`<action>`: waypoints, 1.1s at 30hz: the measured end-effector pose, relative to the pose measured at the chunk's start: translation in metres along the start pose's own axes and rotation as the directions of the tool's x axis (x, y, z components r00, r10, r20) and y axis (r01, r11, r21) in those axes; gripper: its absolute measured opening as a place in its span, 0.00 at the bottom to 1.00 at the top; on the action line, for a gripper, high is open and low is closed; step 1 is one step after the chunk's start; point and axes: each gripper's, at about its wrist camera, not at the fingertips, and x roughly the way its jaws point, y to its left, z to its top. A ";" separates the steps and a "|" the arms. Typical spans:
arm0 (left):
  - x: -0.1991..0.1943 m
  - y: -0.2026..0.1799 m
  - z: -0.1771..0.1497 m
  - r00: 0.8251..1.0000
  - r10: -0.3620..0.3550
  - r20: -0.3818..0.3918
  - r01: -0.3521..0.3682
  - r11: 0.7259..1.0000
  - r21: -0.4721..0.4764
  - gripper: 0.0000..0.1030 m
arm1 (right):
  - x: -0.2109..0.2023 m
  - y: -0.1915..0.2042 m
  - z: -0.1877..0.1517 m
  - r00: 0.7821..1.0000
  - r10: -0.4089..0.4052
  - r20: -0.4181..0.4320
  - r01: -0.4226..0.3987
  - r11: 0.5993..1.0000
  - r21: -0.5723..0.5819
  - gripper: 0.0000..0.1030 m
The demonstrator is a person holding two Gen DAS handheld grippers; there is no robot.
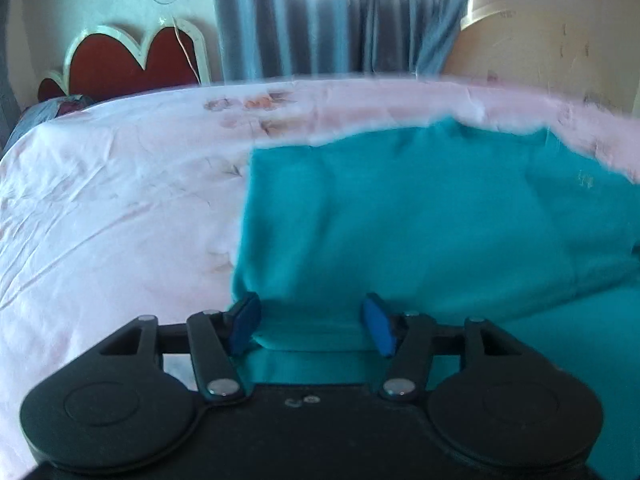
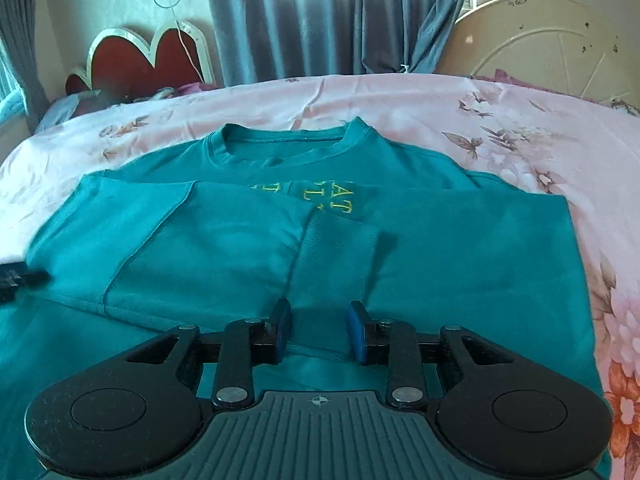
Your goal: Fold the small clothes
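Garment: a teal sweatshirt lies flat on the bed, neckline at the far end towards the curtains, both sleeves folded in across the chest; yellow lettering shows just beyond the ribbed cuff of the upper sleeve.
Bed: a pink floral sheet covers it, showing beyond the sweatshirt and to both sides.
Left hand-held gripper: at the sweatshirt's left edge; a raised fold of teal cloth sits between the blue pads, which stand apart at either end of it. Whether they press it, I cannot tell. This view is blurred.
Right hand-held gripper: at the near hem of the sweatshirt, in line with the cuff; jaws part-way apart over the fabric, a low ridge of cloth between them, pads not visibly pinching it.
Background: grey-blue curtains beyond the sweatshirt; a red scalloped headboard to the far left; a round cream panel to the far right.
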 end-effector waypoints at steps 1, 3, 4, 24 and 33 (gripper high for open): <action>-0.003 0.001 0.000 1.000 0.002 -0.001 -0.002 1.000 -0.003 0.58 | -0.004 -0.003 0.000 1.000 0.009 0.016 -0.009 1.000 0.011 0.30; -0.003 -0.003 0.001 1.000 0.027 -0.001 -0.027 0.999 0.023 0.58 | -0.005 -0.005 0.000 0.999 0.041 0.023 -0.042 0.999 0.012 0.30; -0.003 -0.006 0.001 0.999 0.038 -0.001 -0.038 0.999 0.028 0.57 | 0.002 -0.005 -0.001 0.999 0.038 -0.015 -0.038 0.999 0.002 0.30; -0.065 0.006 -0.041 1.000 -0.016 -0.001 0.016 0.996 0.090 0.77 | -0.126 -0.036 -0.039 0.998 -0.011 0.064 -0.001 0.984 0.178 0.58; -0.123 0.065 -0.111 0.959 -0.254 -0.124 0.249 0.967 -0.050 0.55 | -0.194 -0.102 -0.123 1.000 -0.018 -0.008 0.019 0.927 0.375 0.57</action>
